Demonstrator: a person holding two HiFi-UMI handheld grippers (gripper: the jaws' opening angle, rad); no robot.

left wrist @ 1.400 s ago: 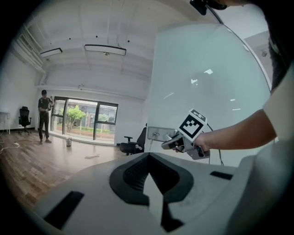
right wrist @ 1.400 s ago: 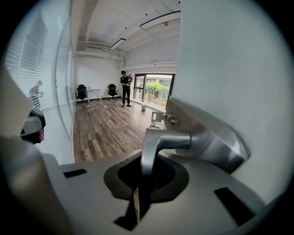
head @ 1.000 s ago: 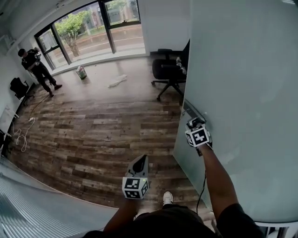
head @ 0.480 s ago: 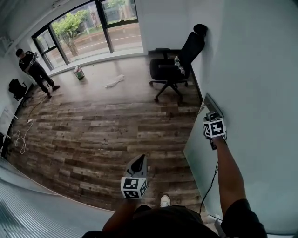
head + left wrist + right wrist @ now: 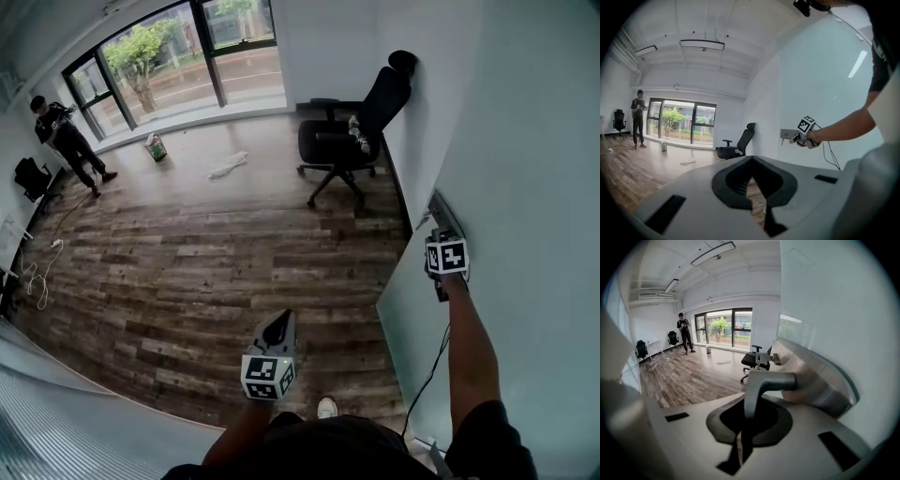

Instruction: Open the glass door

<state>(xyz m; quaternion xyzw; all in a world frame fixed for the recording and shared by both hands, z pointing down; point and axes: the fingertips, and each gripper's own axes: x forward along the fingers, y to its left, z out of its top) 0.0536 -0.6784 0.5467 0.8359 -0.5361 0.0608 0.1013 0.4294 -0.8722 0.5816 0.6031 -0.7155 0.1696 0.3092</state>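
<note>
Fingers of the right gripper (image 5: 746, 430) are closed on the door handle (image 5: 764, 380), a smooth grey metal lever that bends down between the pads from a brushed-metal plate (image 5: 820, 390). The left gripper (image 5: 752, 187) has its fingers drawn together on nothing, with only a thin slit of floor showing between them.

The glass door (image 5: 525, 159) is a pale, frosted, flat panel filling the head view from 1 to 4 o'clock, with the right gripper against it at about 3 o'clock. The wood-plank floor (image 5: 206, 262) is streaked brown and grey. A black office chair (image 5: 347, 141) on a star base stands at 1 o'clock, and a person (image 5: 64, 131) stands at 10 o'clock by the dark-framed windows (image 5: 178, 56).

Only the right gripper view shows the lever's bend; in the head view the marker cube covers it. The left gripper view alone shows the long ceiling lights (image 5: 702, 44).
</note>
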